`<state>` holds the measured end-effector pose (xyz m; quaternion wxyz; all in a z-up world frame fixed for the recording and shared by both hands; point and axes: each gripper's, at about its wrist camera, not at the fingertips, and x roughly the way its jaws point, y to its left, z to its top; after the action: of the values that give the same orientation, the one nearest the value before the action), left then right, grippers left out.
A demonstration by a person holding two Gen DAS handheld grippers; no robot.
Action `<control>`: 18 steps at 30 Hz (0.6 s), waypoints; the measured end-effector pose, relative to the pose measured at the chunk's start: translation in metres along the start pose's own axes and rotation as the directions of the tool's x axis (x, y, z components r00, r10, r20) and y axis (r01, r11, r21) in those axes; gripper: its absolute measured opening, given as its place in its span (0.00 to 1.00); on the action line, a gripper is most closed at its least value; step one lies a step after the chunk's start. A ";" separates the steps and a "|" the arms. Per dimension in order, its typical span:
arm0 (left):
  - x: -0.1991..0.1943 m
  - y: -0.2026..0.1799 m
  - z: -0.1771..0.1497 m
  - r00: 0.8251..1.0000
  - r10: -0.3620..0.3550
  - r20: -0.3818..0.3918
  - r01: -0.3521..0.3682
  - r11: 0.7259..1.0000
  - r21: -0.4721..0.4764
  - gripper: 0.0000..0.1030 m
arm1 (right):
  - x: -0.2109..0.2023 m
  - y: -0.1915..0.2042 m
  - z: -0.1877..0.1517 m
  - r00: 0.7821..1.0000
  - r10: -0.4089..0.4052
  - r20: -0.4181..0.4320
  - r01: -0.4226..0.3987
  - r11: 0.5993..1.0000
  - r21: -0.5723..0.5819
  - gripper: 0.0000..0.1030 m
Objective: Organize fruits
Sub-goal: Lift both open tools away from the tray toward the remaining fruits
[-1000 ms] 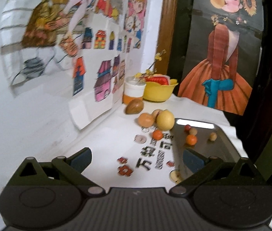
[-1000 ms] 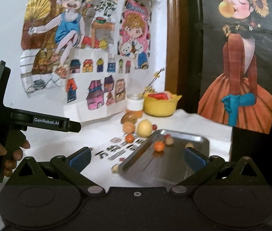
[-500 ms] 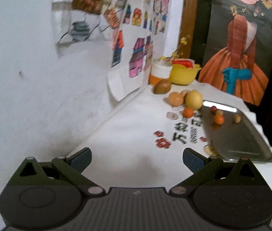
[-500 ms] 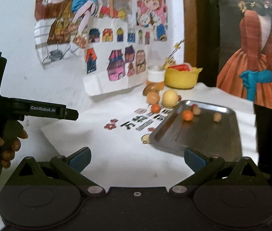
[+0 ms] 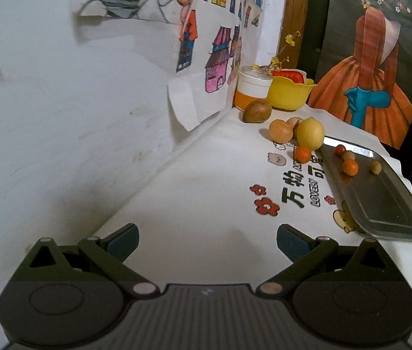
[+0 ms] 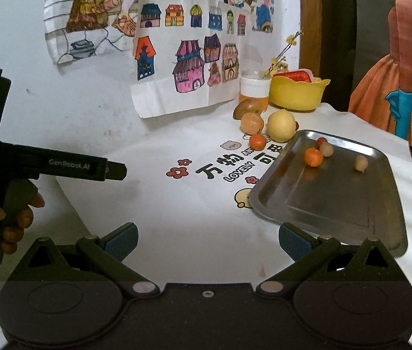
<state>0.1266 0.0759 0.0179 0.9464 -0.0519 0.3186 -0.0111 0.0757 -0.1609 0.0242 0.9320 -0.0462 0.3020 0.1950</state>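
A steel tray [image 6: 337,201] [image 5: 380,198] lies on the white table at the right, holding an orange fruit [image 6: 313,157], a red berry, and two pale round fruits. Beside its far corner sit a yellow apple [image 6: 281,126] [image 5: 310,133], a tan fruit [image 6: 252,123], a small orange fruit [image 6: 257,141] [image 5: 302,154] and a brown fruit [image 5: 257,111]. My left gripper [image 5: 207,240] hovers open over bare cloth near the wall. My right gripper [image 6: 208,240] is open too, empty, at the tray's near corner. The left tool [image 6: 45,166] shows in the right wrist view, held by a hand.
A yellow bowl [image 6: 298,93] with red contents and a white-lidded jar [image 6: 254,87] stand at the back corner. Drawings hang on the wall at left. The tablecloth carries printed characters [image 6: 220,166]. A dark poster and the table's right edge bound the right side.
Both grippers have pulled back and dropped lower toward the near table, so the fruit and tray look farther off. The left view has swung toward the wall. Nothing was picked up.
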 end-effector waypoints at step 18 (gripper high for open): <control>0.075 -0.032 0.067 0.999 -0.046 0.010 0.046 0.999 -0.016 1.00 | 0.059 -0.029 0.062 0.999 -0.049 0.014 0.051 0.992 -0.119 0.99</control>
<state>0.2271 0.0466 0.0290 0.9470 -0.0671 0.3128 -0.0299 0.1648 -0.1553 0.0392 0.9338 -0.1082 0.2834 0.1895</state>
